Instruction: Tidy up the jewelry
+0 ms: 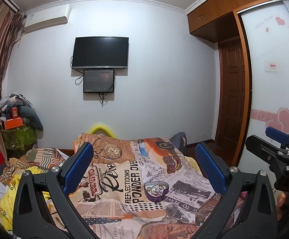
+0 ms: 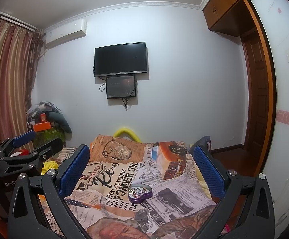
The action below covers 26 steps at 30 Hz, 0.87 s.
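Two gaping grippers, left (image 1: pixel 144 165) and right (image 2: pixel 141 166), above heart tin (image 1: pixel 156 191).

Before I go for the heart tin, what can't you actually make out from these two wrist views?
- Jewelry pieces inside the purple heart-shaped metal tin: too small and tangled in both views to count or tell apart.
- Tin's lid: in neither view.
- Near part of the newspaper-print bedspread: cut off by the bottom edge and the open left gripper and open right gripper.
- Small screen under the black wall television: text too small.
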{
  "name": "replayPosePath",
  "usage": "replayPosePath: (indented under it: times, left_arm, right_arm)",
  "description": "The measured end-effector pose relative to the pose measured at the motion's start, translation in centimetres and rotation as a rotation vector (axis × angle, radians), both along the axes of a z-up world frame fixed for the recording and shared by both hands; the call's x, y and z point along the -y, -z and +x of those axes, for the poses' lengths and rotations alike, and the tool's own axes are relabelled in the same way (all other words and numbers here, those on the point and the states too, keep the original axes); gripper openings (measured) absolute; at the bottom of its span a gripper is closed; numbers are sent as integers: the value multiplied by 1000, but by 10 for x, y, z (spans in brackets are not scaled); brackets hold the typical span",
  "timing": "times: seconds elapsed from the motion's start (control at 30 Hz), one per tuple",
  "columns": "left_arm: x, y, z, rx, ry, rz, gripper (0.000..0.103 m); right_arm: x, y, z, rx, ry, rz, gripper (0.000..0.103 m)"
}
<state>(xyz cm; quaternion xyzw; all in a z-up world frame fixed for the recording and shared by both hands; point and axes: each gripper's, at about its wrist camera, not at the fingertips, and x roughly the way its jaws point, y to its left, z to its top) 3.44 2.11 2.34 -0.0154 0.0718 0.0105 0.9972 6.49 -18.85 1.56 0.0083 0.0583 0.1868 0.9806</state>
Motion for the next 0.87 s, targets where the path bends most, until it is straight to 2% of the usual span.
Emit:
replayPosePath:
  times: [0.87]
  left_arm:
    - [-1, 5, 9, -30, 16, -6, 103]
  right_arm:
    - [0, 4, 5, -17, 8, 7, 103]
